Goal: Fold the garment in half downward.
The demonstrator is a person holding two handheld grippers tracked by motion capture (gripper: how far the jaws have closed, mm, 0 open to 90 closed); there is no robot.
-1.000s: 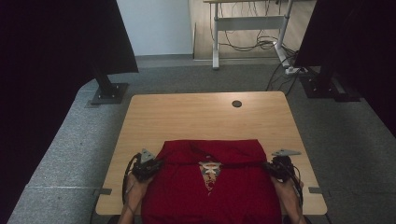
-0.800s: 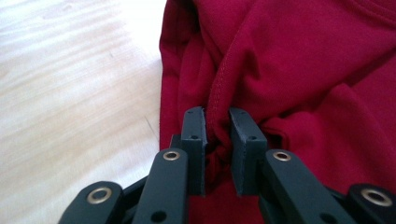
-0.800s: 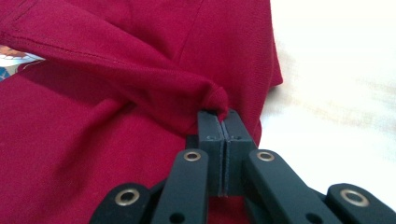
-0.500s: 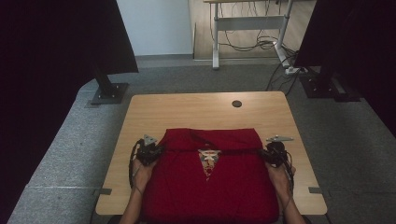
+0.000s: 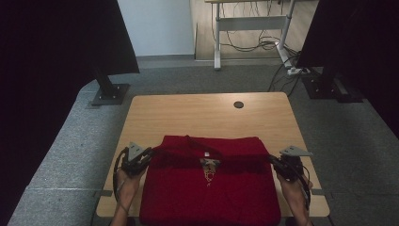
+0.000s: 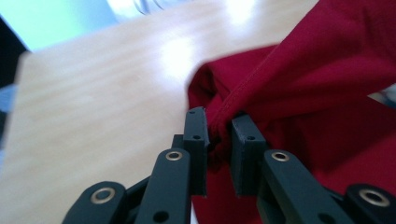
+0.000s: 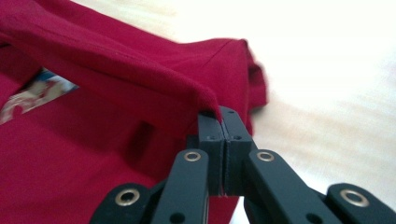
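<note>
- Holding: left gripper and right gripper each pinch an edge of the red shirt, lifted and stretched between them; the rest lies on the desk's near half.
- Risk, left: its jaws have just been opening a little on a thick bunched hem; the cloth could slip out under tension.
- Risk, right: jaws clamp a thin corner; an uneven pull could skew the fold.
- Surface: pale wood, one dark grommet.
- Room: grey carpet, black panels, cables beneath a far table.

dim high view; glare whitens the blurred table close up.
</note>
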